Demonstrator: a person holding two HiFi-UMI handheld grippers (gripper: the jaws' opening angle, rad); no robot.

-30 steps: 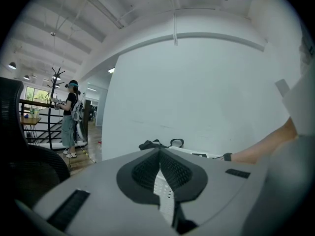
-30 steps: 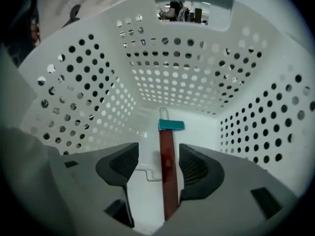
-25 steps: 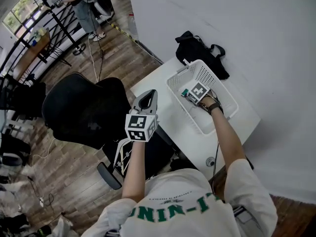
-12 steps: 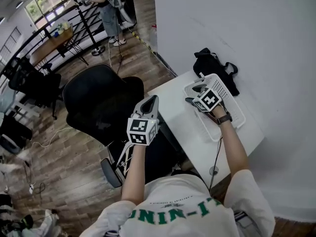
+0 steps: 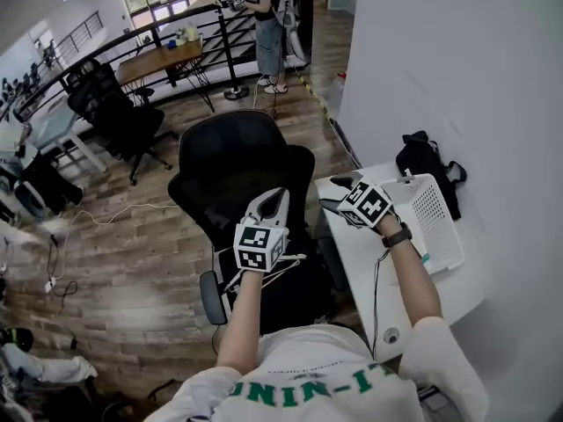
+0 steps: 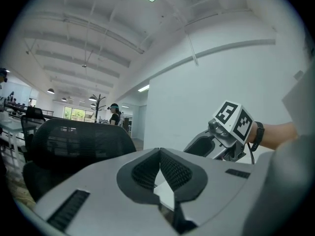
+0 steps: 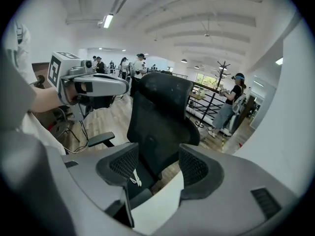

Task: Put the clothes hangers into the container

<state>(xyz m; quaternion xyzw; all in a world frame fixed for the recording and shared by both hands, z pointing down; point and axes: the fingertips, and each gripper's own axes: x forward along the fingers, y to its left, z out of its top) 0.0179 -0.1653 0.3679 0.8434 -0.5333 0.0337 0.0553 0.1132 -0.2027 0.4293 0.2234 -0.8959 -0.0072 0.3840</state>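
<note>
My right gripper [image 5: 338, 193] hangs over the left edge of the white table [image 5: 374, 266], its jaws open and pointing at the black office chair [image 5: 239, 170]. Nothing is between its pads [image 7: 193, 167] in the right gripper view. The white slatted basket [image 5: 435, 214], the container, stands behind it on the table. My left gripper [image 5: 278, 193] is held above the chair seat, shut and empty, with its pads [image 6: 170, 168] touching. Thin white wire shapes [image 5: 280, 262] that look like hangers lie on the seat below it. The right gripper [image 6: 216, 142] shows in the left gripper view.
A black bag [image 5: 426, 159] sits against the white wall beyond the basket. More chairs and a desk [image 5: 158, 60] stand along a black railing at the back, where a person [image 5: 269, 16] stands. Cables [image 5: 97, 222] trail over the wooden floor.
My right gripper has come out of the basket and moved left to the table edge, toward the chair. The head view has swung left. The left gripper has stayed over the chair.
</note>
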